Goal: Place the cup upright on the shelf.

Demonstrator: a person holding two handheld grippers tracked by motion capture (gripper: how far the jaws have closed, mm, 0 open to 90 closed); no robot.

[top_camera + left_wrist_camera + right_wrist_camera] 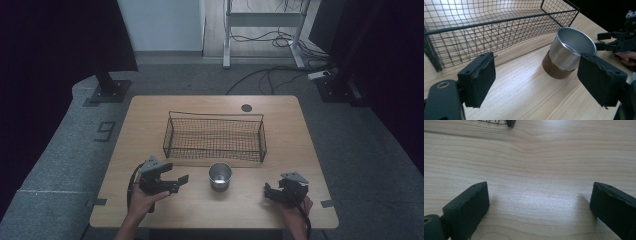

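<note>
High view: cup upright, mouth up, near basket.

Cup between tongs, basket just behind, bare tabletop elsewhere

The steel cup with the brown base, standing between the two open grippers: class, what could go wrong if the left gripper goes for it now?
1. The shiny steel cup with a brown base has smooth, rounded walls; the left gripper could slip on them or tip the cup.
2. The black wire-mesh basket stands close behind the cup; a push forward might knock the cup against it.
</note>
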